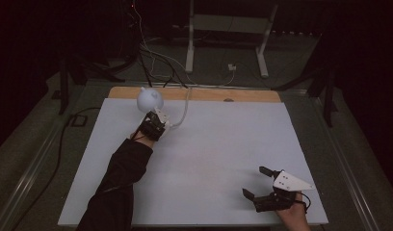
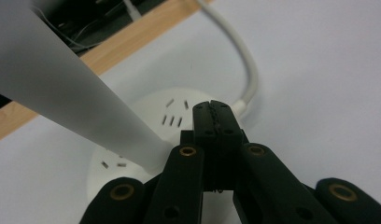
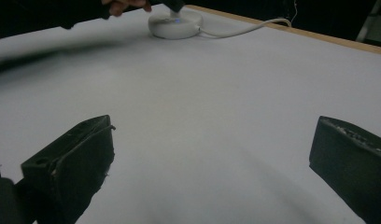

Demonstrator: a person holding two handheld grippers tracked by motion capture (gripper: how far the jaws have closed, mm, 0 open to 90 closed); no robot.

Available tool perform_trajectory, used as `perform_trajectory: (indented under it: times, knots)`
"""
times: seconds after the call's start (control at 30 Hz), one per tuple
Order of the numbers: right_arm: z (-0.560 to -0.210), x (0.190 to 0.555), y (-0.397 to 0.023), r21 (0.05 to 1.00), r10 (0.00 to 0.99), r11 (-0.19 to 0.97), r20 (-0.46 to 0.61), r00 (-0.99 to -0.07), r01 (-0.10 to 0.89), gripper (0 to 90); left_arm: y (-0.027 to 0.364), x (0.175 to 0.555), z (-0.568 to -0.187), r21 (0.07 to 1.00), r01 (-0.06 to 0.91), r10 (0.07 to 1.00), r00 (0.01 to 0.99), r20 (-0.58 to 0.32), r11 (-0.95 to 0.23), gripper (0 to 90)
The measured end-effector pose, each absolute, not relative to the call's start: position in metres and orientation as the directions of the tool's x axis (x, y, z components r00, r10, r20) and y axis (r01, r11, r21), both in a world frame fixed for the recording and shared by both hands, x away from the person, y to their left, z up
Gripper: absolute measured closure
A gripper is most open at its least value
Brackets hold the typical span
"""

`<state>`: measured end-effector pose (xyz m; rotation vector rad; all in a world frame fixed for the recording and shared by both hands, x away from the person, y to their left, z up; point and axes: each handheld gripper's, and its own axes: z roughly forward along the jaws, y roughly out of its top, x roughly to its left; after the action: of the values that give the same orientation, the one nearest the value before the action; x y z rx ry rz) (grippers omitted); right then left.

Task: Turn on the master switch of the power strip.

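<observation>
- Nearest the person, the right gripper (image 1: pixel 258 182) rests low over the bare white counter (image 1: pixel 218 159) with its jaws spread wide and nothing between them; it looks parked out of the way while the other hand does the work.
- The broad empty stretch of counter between the two hands leaves that arm room to wait without crowding the reach.
- Farther off, the left arm in its dark sleeve (image 1: pixel 118 183) stretches toward the far left corner, because that is where the round power socket (image 2: pixel 146 119) sits.
- The left gripper (image 2: pixel 215 114) has its jaws pinched together with nothing between them, tips down at the top of the socket; I judge the closed jaws serve as a single blunt finger for pressing, perhaps a switch, though I cannot tell if they touch.
- A white lamp shade (image 1: pixel 150 98) stands just beyond the gripper.
- The socket's white cord (image 1: pixel 186 108) curves off toward the counter's wooden far edge (image 1: pixel 209 94), clear of the hand.
</observation>
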<state>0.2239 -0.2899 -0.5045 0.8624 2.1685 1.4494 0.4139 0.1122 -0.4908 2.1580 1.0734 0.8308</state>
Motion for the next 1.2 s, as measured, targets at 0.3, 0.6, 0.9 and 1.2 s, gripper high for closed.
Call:
perform_trajectory:
  times: [0.3, 0.6, 0.9, 1.2]
  knots:
    - [-0.504, 0.223, -0.290, 0.922, 0.679, 0.274, 0.015, -0.734, 0.272, 0.1, 0.113, 0.405, -0.479, 0.740, 0.464, 0.833, 0.503, 0.232, -0.486, 89.4]
    - [-0.503, 0.223, -0.289, 0.924, 0.678, 0.273, 0.013, -0.735, 0.267, 0.1, 0.115, 0.397, -0.471, 0.746, 0.500, 0.841, 0.521, 0.148, -0.441, 52.3]
    - [-0.503, 0.223, -0.289, 0.923, 0.677, 0.273, 0.016, -0.736, 0.270, 0.1, 0.115, 0.392, -0.465, 0.732, 0.535, 0.820, 0.569, 0.057, -0.422, 10.2]
    - [-0.504, 0.224, -0.289, 0.923, 0.676, 0.271, 0.020, -0.736, 0.274, 0.0, 0.116, 0.383, -0.455, 0.725, 0.542, 0.754, 0.655, -0.048, -0.424, 0.2]
